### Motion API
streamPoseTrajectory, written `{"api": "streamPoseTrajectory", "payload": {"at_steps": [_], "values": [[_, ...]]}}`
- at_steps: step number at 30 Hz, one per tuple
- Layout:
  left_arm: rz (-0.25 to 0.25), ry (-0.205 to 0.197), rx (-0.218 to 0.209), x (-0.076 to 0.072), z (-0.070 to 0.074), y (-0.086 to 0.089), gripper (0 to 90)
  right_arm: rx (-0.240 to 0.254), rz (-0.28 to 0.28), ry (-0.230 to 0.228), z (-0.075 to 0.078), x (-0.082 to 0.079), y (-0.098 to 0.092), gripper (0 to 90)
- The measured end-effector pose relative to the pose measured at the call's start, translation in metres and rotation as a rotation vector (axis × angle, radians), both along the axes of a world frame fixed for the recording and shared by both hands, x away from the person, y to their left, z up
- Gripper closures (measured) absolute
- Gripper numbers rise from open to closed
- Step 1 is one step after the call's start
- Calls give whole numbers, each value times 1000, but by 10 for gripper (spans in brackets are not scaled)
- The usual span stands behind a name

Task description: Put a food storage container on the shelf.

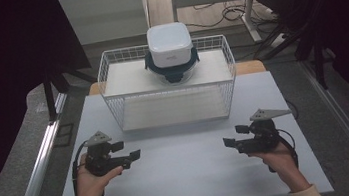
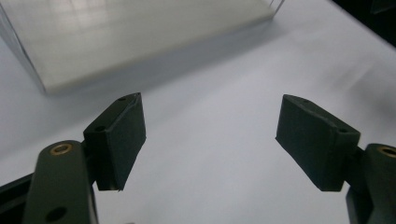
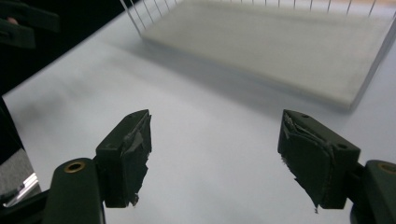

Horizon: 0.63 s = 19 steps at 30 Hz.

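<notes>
A white wire rack (image 1: 168, 81) with two shelves stands at the back middle of the white table (image 1: 187, 177). On its top shelf sits a white lidded container with dark blue clips (image 1: 171, 52). My left gripper (image 1: 126, 151) hovers open at the front left, pointing toward the table's middle. Facing it from the front right is my right gripper (image 1: 235, 136), also open. In the left gripper view, the black pads (image 2: 122, 135) are wide apart over bare table, with the rack's lower shelf (image 2: 135, 32) ahead. The right gripper view shows worn pads (image 3: 317, 154) apart and the rack's lower shelf (image 3: 280, 46) beyond.
Metal rails (image 1: 35, 170) run along both sides of the table on the grey floor. Cables and a desk frame (image 1: 216, 2) lie behind the rack. The table's front half between the grippers is bare.
</notes>
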<state>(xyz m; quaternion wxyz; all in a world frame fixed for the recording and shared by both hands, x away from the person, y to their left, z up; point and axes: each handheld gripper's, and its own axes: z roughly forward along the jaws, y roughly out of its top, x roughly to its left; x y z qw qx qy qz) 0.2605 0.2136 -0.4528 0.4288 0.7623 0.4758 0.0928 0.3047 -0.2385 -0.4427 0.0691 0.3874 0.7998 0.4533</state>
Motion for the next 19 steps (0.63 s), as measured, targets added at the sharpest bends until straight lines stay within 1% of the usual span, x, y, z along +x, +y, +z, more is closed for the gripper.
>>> {"api": "streamPoseTrajectory", "payload": {"at_steps": [2,4,6,8,11,13,15,16,19], "values": [[8,16,7,0,-7,2,237,-15,3,28,-9,0,0,255],[8,30,-7,2,-10,4,238,-17,0,43,-13,0,0,255],[18,26,2,3,-11,4,236,-18,-3,40,-13,1,2,255],[24,24,-4,3,-11,5,234,-14,-1,32,-12,1,3,255],[26,21,-1,3,-11,5,232,-11,-3,24,-11,0,2,255],[25,21,-2,3,-12,5,227,-5,-5,30,-10,0,1,255],[22,16,9,4,-13,6,218,1,-3,23,-10,0,1,251],[27,12,16,5,-15,8,207,0,-2,21,-9,0,1,246],[58,26,24,8,-21,13,190,-16,-25,0,-11,0,0,218]]}}
